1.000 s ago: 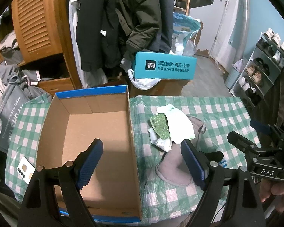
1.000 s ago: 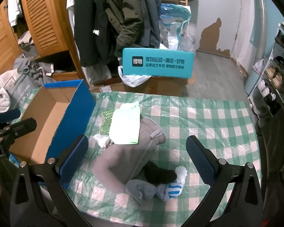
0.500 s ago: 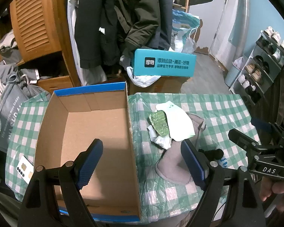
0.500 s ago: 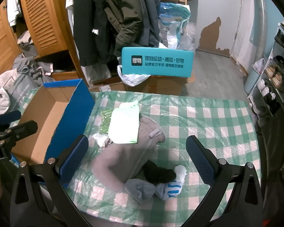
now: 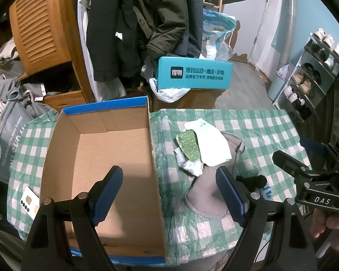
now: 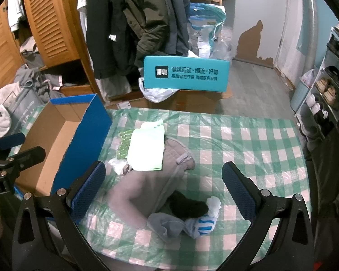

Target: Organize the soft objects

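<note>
Soft pile [image 6: 156,180] right of box [image 6: 63,140]

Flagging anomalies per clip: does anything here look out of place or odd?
Mostly no. The soft items lie heaped on the table beside the box, which holds nothing. A phone sits left of the box. Both grippers hover open.

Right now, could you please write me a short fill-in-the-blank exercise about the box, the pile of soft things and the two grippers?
1. The cardboard box has nothing inside; it is ____.
2. The pale green mitt lies on top of the ____ garment.
3. The left gripper and the right gripper both have their jaws ____.
4. The tablecloth has a green and white ____ pattern.

Missing words: empty; grey; open; checked
</note>
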`<action>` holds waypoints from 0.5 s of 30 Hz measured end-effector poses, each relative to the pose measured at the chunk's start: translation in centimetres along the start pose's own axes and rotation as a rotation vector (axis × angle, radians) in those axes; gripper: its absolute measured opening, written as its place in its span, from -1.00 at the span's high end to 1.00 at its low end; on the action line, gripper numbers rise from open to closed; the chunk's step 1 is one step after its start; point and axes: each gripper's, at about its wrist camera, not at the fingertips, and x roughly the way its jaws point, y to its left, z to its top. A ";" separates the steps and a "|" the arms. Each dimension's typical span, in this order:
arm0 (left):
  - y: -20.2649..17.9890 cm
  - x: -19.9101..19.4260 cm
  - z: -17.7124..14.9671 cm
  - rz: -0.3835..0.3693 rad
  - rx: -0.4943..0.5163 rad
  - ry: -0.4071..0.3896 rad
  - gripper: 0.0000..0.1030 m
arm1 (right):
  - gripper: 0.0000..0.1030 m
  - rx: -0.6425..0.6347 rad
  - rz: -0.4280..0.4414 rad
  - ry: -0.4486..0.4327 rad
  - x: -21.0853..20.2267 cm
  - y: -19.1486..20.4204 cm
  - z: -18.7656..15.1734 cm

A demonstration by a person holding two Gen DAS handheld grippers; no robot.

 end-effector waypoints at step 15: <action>-0.2 0.0 -0.1 0.002 0.004 0.002 -0.66 | -0.98 0.002 0.000 0.001 0.0 -0.2 -0.1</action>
